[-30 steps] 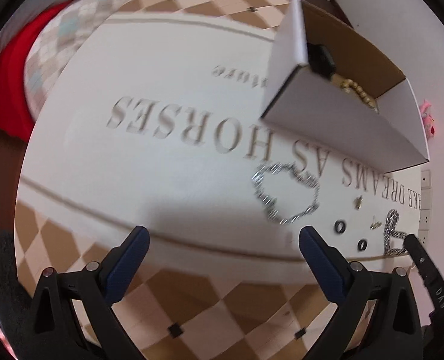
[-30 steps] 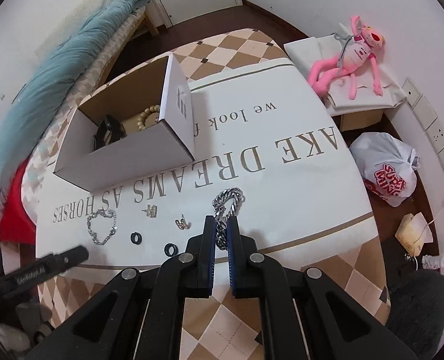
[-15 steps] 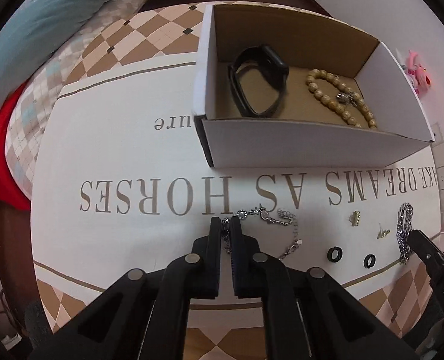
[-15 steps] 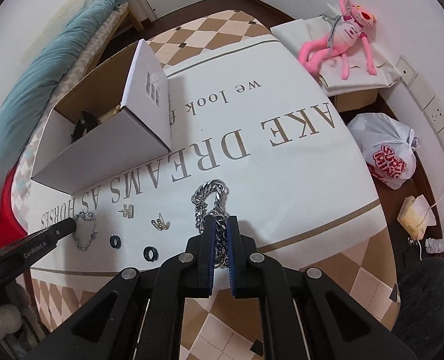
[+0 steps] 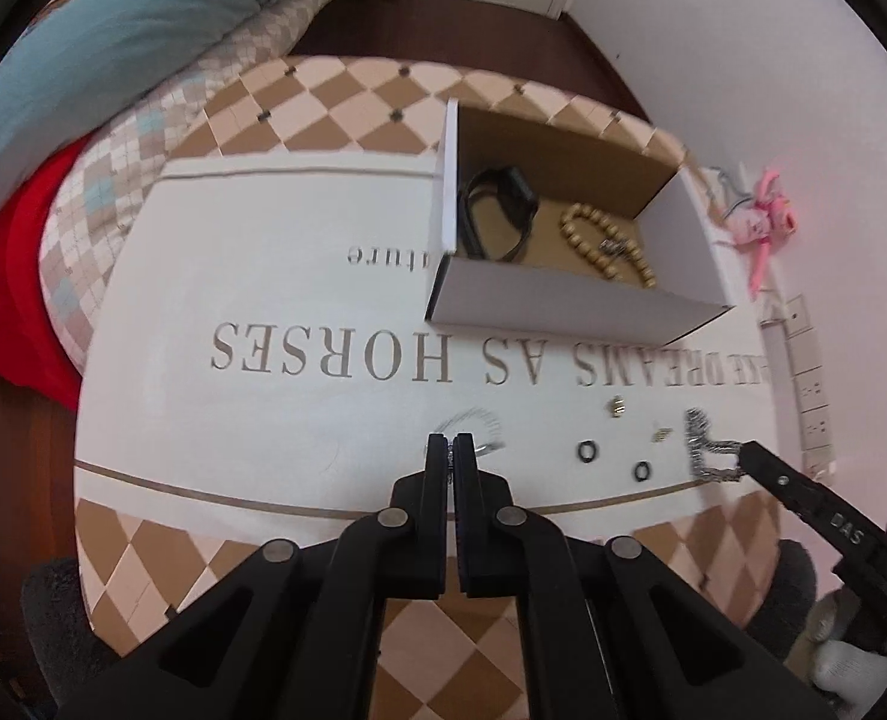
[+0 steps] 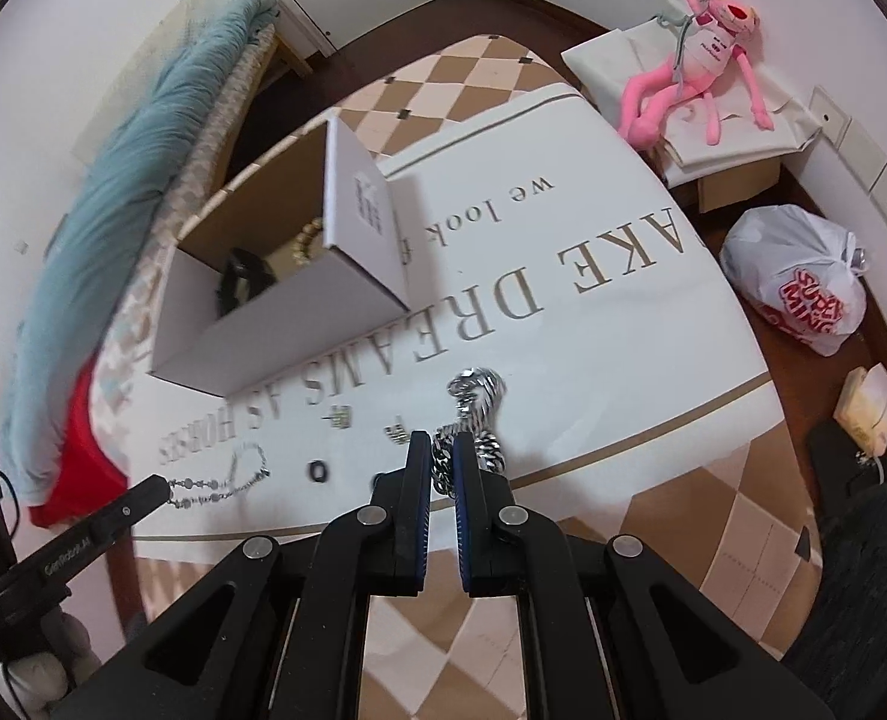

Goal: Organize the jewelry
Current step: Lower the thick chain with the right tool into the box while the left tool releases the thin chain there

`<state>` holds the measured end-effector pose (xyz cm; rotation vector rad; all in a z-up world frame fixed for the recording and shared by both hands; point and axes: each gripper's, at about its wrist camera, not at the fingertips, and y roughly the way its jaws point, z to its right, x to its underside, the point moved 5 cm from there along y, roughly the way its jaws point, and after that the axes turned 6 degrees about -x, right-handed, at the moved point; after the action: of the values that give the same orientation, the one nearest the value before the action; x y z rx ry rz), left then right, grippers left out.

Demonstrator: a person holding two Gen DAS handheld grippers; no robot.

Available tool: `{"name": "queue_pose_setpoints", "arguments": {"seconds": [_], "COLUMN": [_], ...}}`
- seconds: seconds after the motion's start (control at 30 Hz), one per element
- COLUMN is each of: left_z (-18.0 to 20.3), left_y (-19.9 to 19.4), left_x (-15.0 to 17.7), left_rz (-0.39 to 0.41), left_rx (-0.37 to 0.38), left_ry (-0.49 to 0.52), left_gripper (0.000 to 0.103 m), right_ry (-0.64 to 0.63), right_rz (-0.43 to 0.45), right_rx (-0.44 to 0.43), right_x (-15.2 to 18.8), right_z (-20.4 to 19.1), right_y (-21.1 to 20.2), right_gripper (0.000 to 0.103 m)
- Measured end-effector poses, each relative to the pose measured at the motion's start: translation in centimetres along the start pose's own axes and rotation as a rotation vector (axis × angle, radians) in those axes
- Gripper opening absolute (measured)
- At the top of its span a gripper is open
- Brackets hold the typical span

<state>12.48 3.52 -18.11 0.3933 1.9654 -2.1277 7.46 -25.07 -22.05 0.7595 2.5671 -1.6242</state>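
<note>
So both chains were pinched at once: the thin silver bracelet (image 6: 218, 483) sat clamped between the left gripper (image 5: 450, 450) fingers near the cloth's front border, blurred in the left view, so probably partly lifted but I couldn't confirm. The chunky curb chain (image 6: 473, 420) was clamped in the right gripper (image 6: 441, 462), its loose end trailing on the tablecloth (image 6: 623, 324). Two black rings (image 5: 588, 452), plus two small gold pieces that looked like earrings (image 5: 617, 407), lay between the two grips. The open cardboard box (image 5: 557, 306) stood well behind them, already holding a black band (image 5: 497, 210) and a wooden bead bracelet (image 5: 608, 249). My read for the step: lift each chain straight up until the tail cleared the cloth, carry over the near wall, release low inside; dragging risked sweeping the rings off
</note>
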Motion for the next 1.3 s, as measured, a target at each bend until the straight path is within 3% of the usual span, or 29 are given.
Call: {"name": "queue_pose_setpoints", "arguments": {"seconds": [0.1,0.27,0.43,0.57,0.7,0.9,1.13,1.2,1.23,1.27,1.3], "left_z": [0.0,3.0,4.7,5.9,6.6,5.9,5.0,4.6,4.3,4.0,3.6], "left_y": [-2.2,-5.2,-8.6,-8.8,-6.3,-2.0,0.9,1.5,1.6,1.7,1.6], "left_x": [-0.2,-1.7,-5.0,-8.3,-11.0,-12.8,-13.5,-13.6,-13.7,-13.8,-13.8], "left_rz": [0.025,0.079,0.144,0.168,0.12,0.023,-0.067,-0.087,-0.085,-0.075,-0.063], "left_rx": [0.033,0.101,0.156,0.167,0.165,0.173,0.141,0.129,0.11,0.097,0.083], "left_ry": [0.001,0.014,0.032,0.053,0.067,0.04,-0.006,-0.018,-0.023,-0.021,-0.03], "left_gripper": [0.0,0.0,0.0,0.0,0.0,0.0,0.003,0.008,0.021,0.042,0.055], "right_ry": [0.004,-0.011,-0.074,-0.15,-0.222,-0.252,-0.239,-0.23,-0.229,-0.227,-0.223], "right_rz": [0.007,0.018,0.049,0.077,0.088,0.01,-0.094,-0.116,-0.126,-0.134,-0.149], "right_rx": [-0.036,-0.122,-0.217,-0.25,-0.226,-0.182,-0.165,-0.168,-0.167,-0.168,-0.169], "right_x": [-0.1,-1.1,-3.9,-6.8,-10.0,-13.8,-14.8,-14.9,-14.9,-14.9,-14.8], "right_z": [-0.7,-3.0,-7.0,-10.4,-12.8,-14.5,-14.6,-14.6,-14.6,-14.6,-14.6], "right_y": [-1.0,-3.1,-6.1,-7.6,-7.1,-3.0,2.0,3.2,3.8,4.3,4.8], "right_gripper": [0.007,0.007,0.007,0.007,0.007,0.007,0.007,0.007,0.007,0.007,0.007]}}
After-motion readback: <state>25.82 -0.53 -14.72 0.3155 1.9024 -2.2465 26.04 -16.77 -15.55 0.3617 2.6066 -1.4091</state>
